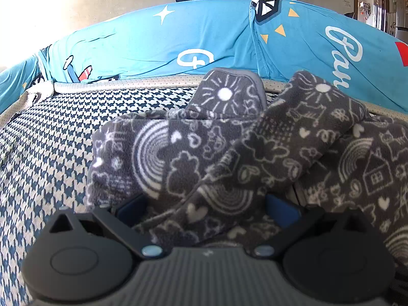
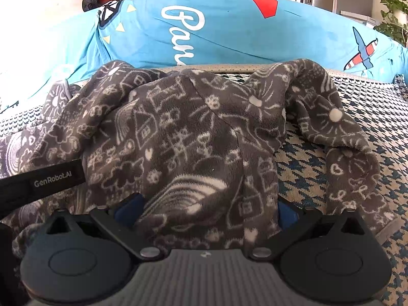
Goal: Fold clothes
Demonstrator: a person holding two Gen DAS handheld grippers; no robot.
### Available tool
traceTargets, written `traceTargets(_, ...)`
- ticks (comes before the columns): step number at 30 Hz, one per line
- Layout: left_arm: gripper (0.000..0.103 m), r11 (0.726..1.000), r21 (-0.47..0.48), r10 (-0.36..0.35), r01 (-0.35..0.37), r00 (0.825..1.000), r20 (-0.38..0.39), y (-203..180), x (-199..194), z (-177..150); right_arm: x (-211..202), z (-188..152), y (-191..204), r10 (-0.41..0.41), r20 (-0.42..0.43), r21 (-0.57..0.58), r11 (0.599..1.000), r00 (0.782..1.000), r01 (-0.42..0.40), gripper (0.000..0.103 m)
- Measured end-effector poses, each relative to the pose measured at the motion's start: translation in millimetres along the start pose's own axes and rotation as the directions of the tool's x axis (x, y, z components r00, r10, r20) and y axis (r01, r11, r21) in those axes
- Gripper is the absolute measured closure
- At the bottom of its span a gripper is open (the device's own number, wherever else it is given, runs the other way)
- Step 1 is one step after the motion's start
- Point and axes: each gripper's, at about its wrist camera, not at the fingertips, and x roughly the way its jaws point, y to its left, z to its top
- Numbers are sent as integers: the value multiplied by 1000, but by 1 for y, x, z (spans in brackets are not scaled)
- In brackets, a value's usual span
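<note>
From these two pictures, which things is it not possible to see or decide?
- Left gripper fingertips, left wrist view: the grey fleece garment covers them, so the grip is unclear.
- Right gripper fingertips, right wrist view: the same garment drapes over them.
- White lettering on the blue cover, right wrist view: the garment hides its lower end.
- Garment type: too bunched to tell.

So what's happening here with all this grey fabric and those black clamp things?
A person is folding clothes with a handheld gripper in each hand. The left gripper and the right gripper are both wide open with the grey patterned fleece garment bunched between their fingers. It lies rumpled on a houndstooth cover, one sleeve trailing to the right, a blue printed cushion behind it.
</note>
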Motion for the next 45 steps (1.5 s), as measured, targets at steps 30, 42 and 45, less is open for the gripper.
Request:
traceTargets(30, 0, 1000, 1, -1, 1, 1000, 0, 1, 0, 1, -2, 0, -3, 11, -4, 10, 1000, 1000, -11, 0)
traceTargets(42, 0, 1000, 2, -1, 1, 1000, 0, 1, 0, 1, -1, -1, -4, 14, -1, 15, 1000, 1000, -14, 0)
traceTargets(45, 0, 1000, 1, -1, 1, 1000, 0, 1, 0, 1, -1, -1, -5, 15, -1, 15, 1000, 1000, -15, 0)
